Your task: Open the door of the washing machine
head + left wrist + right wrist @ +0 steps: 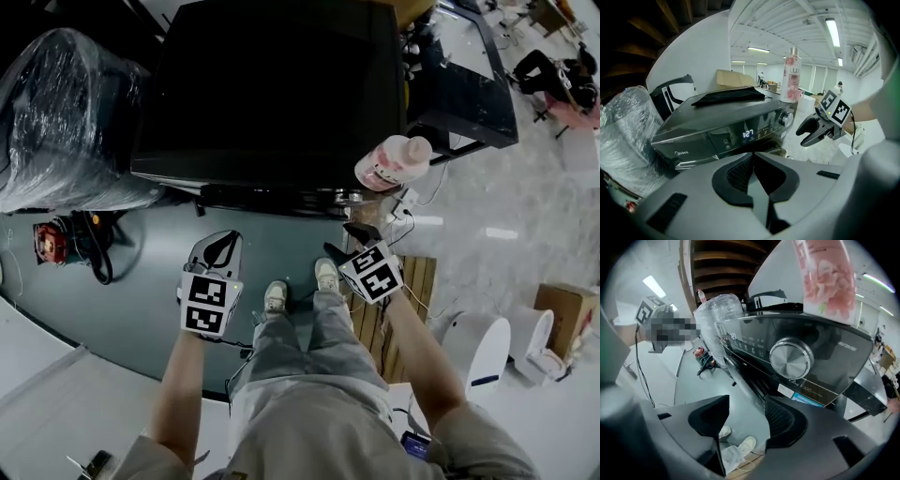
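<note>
The dark washing machine stands in front of me, seen from above. Its front panel shows a lit display and a silver knob. A pink bottle stands on the machine's top right corner. My left gripper hangs before the front at the left, shut with nothing in it. My right gripper is open and empty, close under the knob, with the dark front edge below the panel beyond its jaws. The door itself is mostly hidden.
A plastic-wrapped bundle sits left of the machine, and a red device with cables lies on the floor below it. A wooden pallet, white bins and a cardboard box are at the right. My shoes are near the machine.
</note>
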The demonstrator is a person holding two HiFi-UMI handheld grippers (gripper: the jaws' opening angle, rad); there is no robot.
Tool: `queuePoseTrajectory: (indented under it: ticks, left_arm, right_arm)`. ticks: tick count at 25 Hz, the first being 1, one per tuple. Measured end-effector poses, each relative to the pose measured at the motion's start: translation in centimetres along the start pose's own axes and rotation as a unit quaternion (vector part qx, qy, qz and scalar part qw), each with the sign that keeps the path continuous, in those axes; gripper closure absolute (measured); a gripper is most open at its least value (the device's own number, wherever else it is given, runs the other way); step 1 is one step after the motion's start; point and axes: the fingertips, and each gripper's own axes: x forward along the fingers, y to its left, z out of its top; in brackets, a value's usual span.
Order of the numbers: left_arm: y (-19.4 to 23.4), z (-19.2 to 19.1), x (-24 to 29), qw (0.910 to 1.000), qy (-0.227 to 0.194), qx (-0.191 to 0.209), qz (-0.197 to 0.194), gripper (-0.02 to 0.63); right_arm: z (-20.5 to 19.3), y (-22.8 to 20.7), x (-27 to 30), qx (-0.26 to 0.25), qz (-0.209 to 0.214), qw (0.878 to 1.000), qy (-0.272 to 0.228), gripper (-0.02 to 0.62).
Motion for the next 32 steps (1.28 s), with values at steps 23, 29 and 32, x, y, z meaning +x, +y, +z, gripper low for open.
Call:
queuePoseTrajectory:
  ticks: [23,29,32]
  left_arm:
    - [-0.3,-9.2,4.8,0.9907,0.061,-0.110,0.053,0.579]
    - [-0.5,-10.7,4.5,0.9888,0.064,-0.125,0.050,0.580]
    - [-0.9,-11.8,4.2,0.9884,0.069,-0.128,0.046,0.580]
  right_arm:
    - [-3.5,-4.4,11.3,-0.058,0.028,0.995,0.081,0.438]
    - [-3.9,-4.8,11.3,-0.041,0.011,0.996,0.082,0.462]
    - [-4.7,-3.8,11.1,-0.023,0.018,0.994,0.104,0.462]
